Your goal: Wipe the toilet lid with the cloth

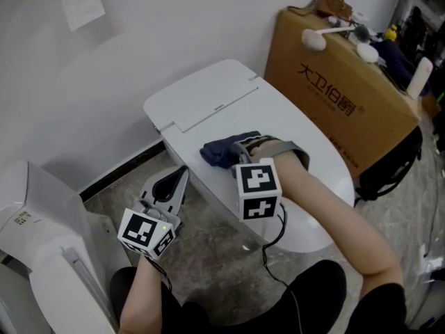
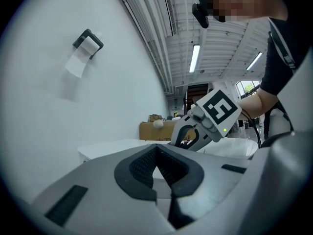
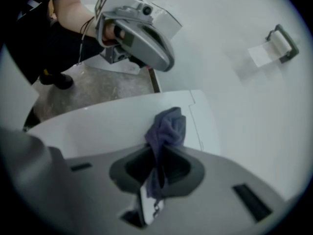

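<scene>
Closed white toilet lid (image 1: 327, 162) in the middle of the head view, with a dark blue cloth (image 1: 219, 153) bunched on its rear half, just in front of the flat tank cover (image 1: 201, 96).

Right gripper (image 1: 243, 148) down over the lid, jaws clamped tight on the near end of the cloth. In the right gripper view (image 3: 159, 166), a thin strip of the cloth (image 3: 168, 126) nipped between the dark pads, the rest spilling forward in a crumpled heap onto the lid (image 3: 98, 126). Forearm stretched across the lid behind it.

Left gripper (image 1: 177, 179) off to the toilet's left side, low over the speckled floor (image 1: 208, 256), tip close to the lid's edge; contact there impossible to judge. Jaws pressed together in its own view (image 2: 161, 173), nothing between the pads. Beyond them, the right gripper (image 2: 188, 136) seen side-on above the lid (image 2: 117, 148). From the other side, the left gripper (image 3: 164, 60) high in the right gripper view, well apart from the cloth.

Behind the toilet, a plain white wall (image 1: 174, 19) with a paper holder (image 3: 274, 45) (image 2: 87, 43) mounted on it. To the right, a brown cardboard box (image 1: 341, 96) (image 2: 151, 130) just beside the toilet. At the lower left of the head view, part of a second toilet (image 1: 42, 214).
</scene>
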Action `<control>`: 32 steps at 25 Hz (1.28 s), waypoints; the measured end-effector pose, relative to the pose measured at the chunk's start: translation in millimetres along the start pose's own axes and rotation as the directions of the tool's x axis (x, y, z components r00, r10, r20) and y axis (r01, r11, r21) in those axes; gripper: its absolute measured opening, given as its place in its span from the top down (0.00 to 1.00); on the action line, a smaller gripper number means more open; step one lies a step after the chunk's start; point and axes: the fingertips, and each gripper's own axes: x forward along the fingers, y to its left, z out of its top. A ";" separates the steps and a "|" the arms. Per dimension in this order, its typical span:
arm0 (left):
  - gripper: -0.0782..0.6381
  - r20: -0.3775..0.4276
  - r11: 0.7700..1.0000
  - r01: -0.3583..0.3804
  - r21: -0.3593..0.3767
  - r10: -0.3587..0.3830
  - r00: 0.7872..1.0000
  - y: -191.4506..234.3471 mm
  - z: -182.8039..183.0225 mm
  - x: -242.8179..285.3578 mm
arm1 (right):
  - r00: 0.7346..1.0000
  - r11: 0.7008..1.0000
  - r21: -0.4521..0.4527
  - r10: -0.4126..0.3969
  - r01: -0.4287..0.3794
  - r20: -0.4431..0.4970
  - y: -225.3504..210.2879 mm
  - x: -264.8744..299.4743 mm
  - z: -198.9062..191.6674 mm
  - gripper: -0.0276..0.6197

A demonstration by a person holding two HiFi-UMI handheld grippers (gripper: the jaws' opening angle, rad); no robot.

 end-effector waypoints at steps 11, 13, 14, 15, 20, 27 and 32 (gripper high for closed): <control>0.88 -0.015 1.000 0.017 0.006 -0.017 1.000 -0.7 -5.4 5.0 | 1.000 1.000 -0.001 -0.011 0.011 -0.001 28.1 -19.1 9.6 0.86; 0.88 -0.014 1.000 0.017 0.004 -0.017 1.000 -0.2 -5.9 5.4 | 1.000 1.000 0.001 -0.004 0.004 0.000 32.1 -21.8 11.1 0.86; 0.88 -0.013 1.000 0.017 0.003 -0.017 1.000 0.3 -6.0 5.8 | 1.000 1.000 0.005 0.001 -0.001 0.003 33.8 -23.0 11.8 0.86; 0.88 -0.013 1.000 0.017 0.003 -0.017 1.000 0.9 -6.0 6.2 | 1.000 1.000 0.010 0.008 -0.008 0.008 35.6 -24.3 12.7 0.86; 0.88 -0.014 1.000 0.024 0.000 -0.024 1.000 -0.6 -8.1 8.0 | 0.999 0.999 0.012 0.046 -0.046 0.014 47.7 -32.9 16.7 0.86; 0.88 -0.015 0.999 0.033 -0.002 -0.033 0.999 -1.9 -9.6 11.0 | 0.991 0.991 0.044 0.126 -0.128 0.048 59.8 -42.3 18.9 0.86; 0.88 -0.015 0.999 0.034 0.006 -0.034 0.999 -1.3 -5.9 8.3 | 0.996 0.989 0.128 0.072 -0.078 0.055 19.9 -49.3 -3.9 0.86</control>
